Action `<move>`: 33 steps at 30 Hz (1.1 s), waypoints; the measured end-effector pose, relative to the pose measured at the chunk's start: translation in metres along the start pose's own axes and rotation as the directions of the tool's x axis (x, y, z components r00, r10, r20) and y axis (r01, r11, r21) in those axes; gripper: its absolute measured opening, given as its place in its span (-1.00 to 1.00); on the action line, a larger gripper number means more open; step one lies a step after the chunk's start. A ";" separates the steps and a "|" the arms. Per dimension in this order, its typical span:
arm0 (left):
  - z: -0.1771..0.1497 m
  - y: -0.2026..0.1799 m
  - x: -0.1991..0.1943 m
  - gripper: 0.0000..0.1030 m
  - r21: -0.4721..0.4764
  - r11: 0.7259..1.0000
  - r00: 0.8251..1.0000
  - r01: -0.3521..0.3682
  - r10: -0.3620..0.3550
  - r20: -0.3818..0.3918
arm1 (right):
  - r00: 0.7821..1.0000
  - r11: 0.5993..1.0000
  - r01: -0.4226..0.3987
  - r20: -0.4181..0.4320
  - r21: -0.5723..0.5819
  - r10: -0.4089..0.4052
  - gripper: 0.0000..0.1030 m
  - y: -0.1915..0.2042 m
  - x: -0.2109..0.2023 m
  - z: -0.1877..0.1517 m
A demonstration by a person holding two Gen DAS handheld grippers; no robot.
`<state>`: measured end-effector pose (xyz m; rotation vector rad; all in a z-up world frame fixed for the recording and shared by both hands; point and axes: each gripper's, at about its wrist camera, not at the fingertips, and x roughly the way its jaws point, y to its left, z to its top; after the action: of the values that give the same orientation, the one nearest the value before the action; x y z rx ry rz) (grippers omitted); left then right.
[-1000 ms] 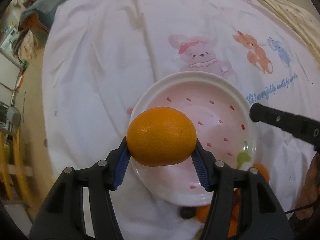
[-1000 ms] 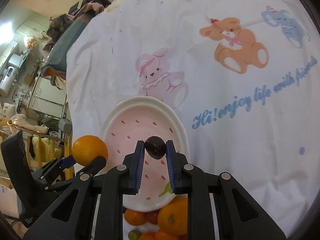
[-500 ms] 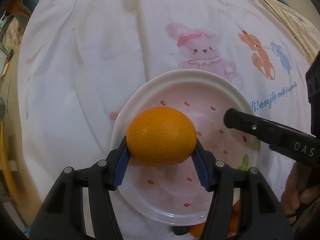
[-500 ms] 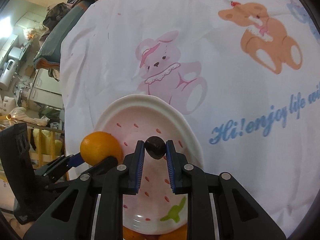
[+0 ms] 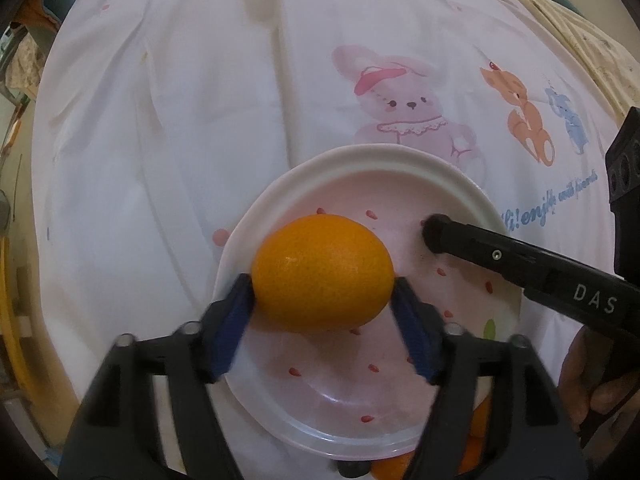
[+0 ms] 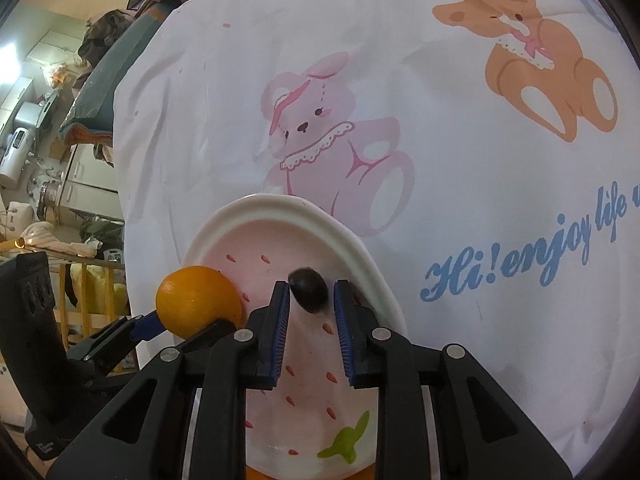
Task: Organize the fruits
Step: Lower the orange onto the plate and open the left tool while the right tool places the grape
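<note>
My left gripper has its blurred blue pads spread just clear of the orange, which sits over the left side of the pink strawberry plate. My right gripper has parted a little; the dark grape sits between the pads with gaps on both sides, over the plate. The orange also shows in the right wrist view, and the right gripper's finger in the left wrist view.
A white cloth with cartoon bears and blue lettering covers the table. More oranges lie just below the plate's near rim. Household clutter stands beyond the table's left edge.
Both grippers moved further over the plate and lower. The left pads spread off the orange and the right pads parted from the grape.
</note>
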<state>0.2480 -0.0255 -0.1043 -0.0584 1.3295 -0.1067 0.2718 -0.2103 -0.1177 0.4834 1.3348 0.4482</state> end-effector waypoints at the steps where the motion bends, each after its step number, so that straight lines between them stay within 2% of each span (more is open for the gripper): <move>1: 0.000 0.000 -0.001 0.56 0.002 1.000 1.000 -0.007 0.007 0.008 | 1.000 1.000 0.001 0.001 0.000 -0.001 -0.49 0.000 -0.001 0.000; 7: 0.000 0.002 -0.002 0.59 -0.006 1.000 1.000 0.000 0.000 0.019 | 1.000 1.000 0.002 0.016 0.014 -0.002 -0.48 0.000 -0.006 0.002; 10: 0.001 0.003 -0.005 0.59 -0.004 1.000 1.000 0.008 -0.007 0.029 | 1.000 1.000 -0.014 0.018 0.019 0.014 -0.27 0.000 -0.010 0.005; 12: 0.001 0.002 -0.008 0.59 -0.003 1.000 0.999 0.016 -0.016 0.040 | 0.999 0.999 -0.033 0.026 0.021 0.033 0.06 0.000 -0.014 0.004; 19: -0.005 0.006 -0.023 0.59 -0.002 1.000 0.996 0.025 -0.025 0.080 | 0.998 1.000 -0.018 0.053 0.003 0.017 0.28 0.008 -0.026 0.003; 21: -0.007 0.005 -0.027 0.59 0.007 1.000 0.995 0.011 -0.011 0.098 | 0.998 1.000 -0.008 0.068 0.002 0.008 0.53 0.009 -0.033 0.002; 23: -0.008 0.005 -0.031 0.59 0.007 1.000 0.993 0.005 -0.006 0.117 | 0.996 1.000 0.008 0.088 0.001 -0.008 0.65 0.010 -0.040 0.002; 25: -0.008 0.005 -0.034 0.59 0.004 1.000 0.992 0.004 -0.004 0.129 | 0.995 1.000 0.010 0.103 0.000 -0.010 0.69 0.012 -0.047 0.002; 28: -0.008 0.003 -0.040 0.86 0.004 1.000 0.989 0.017 -0.017 0.149 | 0.992 1.000 0.012 0.123 -0.012 -0.010 0.73 0.014 -0.060 -0.001; 33: -0.012 -0.003 -0.052 0.87 0.018 0.999 0.982 0.042 -0.045 0.183 | 0.987 1.000 0.009 0.158 -0.027 -0.005 0.77 0.018 -0.079 -0.006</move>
<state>0.2235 -0.0228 -0.0565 -0.0832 1.1430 -0.1445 0.2510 -0.2401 -0.0449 0.4815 1.1755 0.4137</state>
